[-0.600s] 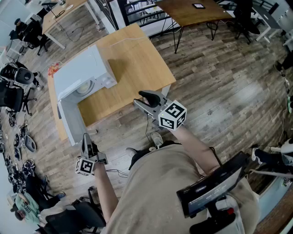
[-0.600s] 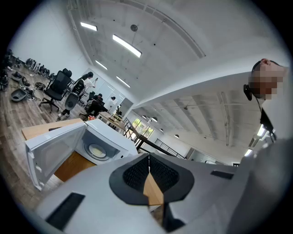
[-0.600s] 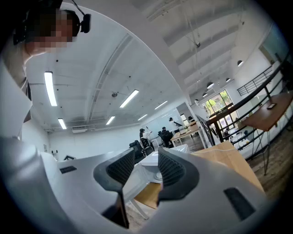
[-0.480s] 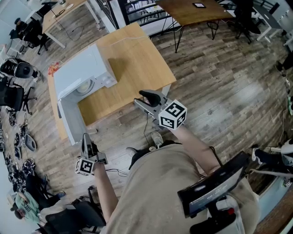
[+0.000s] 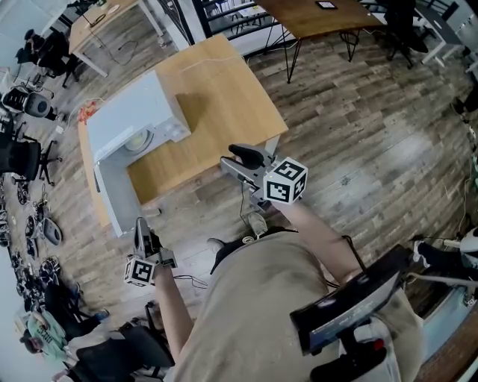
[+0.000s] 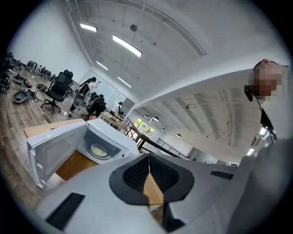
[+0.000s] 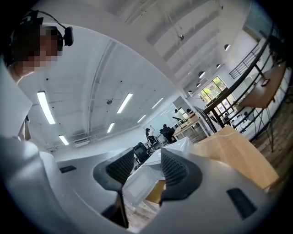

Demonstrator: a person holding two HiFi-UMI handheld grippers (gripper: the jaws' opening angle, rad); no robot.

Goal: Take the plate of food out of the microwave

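A white microwave (image 5: 133,119) stands on the left part of a wooden table (image 5: 224,104), its door (image 5: 118,200) swung open toward me. Inside sits a pale plate (image 5: 139,141), also visible in the left gripper view as a round plate (image 6: 98,150) in the open microwave (image 6: 107,137). My left gripper (image 5: 139,224) hangs low in front of the door, well short of it; its jaws (image 6: 149,157) are shut with nothing in them. My right gripper (image 5: 230,162) hovers at the table's near edge, right of the microwave, open (image 7: 146,160) and empty.
Office chairs (image 5: 16,160) and clutter line the left side. A dark table (image 5: 314,19) on thin legs stands at the back, and another desk (image 5: 97,22) at the far left. A cable (image 5: 246,213) hangs below the wooden table's near edge. Wood floor lies to the right.
My right gripper has drifted slightly up and to the right. The left gripper, the microwave and the plate have not moved.
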